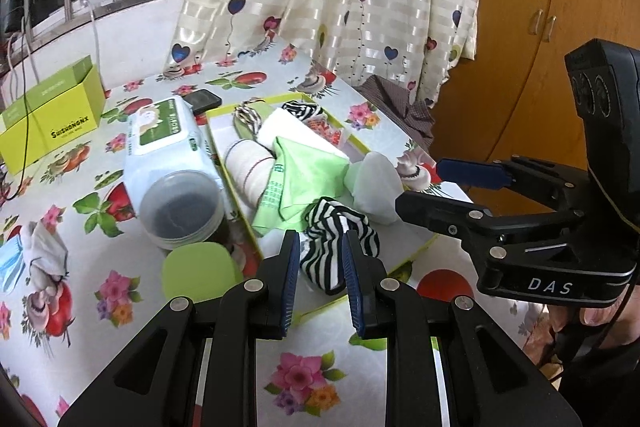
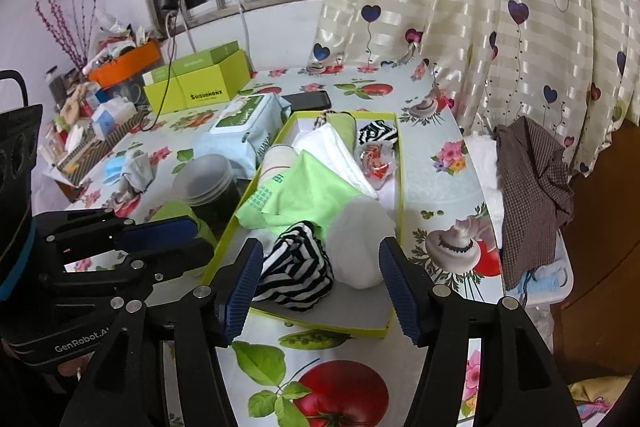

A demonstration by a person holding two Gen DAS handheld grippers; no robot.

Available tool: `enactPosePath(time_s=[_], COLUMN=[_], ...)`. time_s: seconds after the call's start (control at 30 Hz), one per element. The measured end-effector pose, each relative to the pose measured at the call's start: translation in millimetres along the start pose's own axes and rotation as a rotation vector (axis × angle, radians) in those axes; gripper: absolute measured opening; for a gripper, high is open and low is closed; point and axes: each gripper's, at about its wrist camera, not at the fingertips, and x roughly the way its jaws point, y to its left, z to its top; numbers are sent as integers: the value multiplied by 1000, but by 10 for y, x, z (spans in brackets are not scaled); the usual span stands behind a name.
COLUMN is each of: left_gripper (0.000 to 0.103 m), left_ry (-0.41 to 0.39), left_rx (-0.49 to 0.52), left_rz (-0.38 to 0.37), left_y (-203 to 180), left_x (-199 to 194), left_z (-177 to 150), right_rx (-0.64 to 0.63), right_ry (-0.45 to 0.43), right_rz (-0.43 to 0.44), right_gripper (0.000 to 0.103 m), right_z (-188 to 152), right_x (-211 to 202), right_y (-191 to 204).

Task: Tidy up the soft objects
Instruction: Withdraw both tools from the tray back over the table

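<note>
A shallow box with a lime rim [image 1: 424, 245] [image 2: 394, 163] lies on the flowered table and holds soft things. A black-and-white striped cloth [image 1: 338, 245] [image 2: 298, 273] lies at its near end, beside a pale mint bundle [image 1: 376, 183] [image 2: 360, 243]. Behind them are a green cloth [image 1: 304, 171] [image 2: 304, 187], a white folded cloth [image 2: 336, 151] and a second striped piece [image 2: 378, 133]. My left gripper [image 1: 320, 247] is open, its fingers either side of the near striped cloth, above it. My right gripper [image 2: 322, 259] is open wide over the box's near end.
Left of the box stand a wet-wipes pack [image 1: 166, 143] [image 2: 248, 127], a dark jar with a clear lid [image 1: 182, 209] [image 2: 208, 183], a lime lid [image 1: 198, 273], a phone [image 2: 308, 101] and a lime carton [image 1: 52, 115] [image 2: 200, 81]. Curtain [image 2: 480, 7] hangs behind; brown cloth [image 2: 532, 187] lies right.
</note>
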Motion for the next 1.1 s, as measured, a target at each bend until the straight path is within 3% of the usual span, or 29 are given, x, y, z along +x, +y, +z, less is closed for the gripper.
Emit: enactPosePath(time_s=[0.53,1.1], left_gripper=[23,23], left_ry=[-70,-147], left_rx=[-46,-147], left_rz=[19,82], left_y=[180,659], left_x=[-335,-734], left_z=[-80,-220], right_rx=[-51,-143], right_ry=[-15,-27], right_rz=[1,64], right_gripper=[65,66], right_z=[73,208], right_x=[-97,-36], right_y=[319,885])
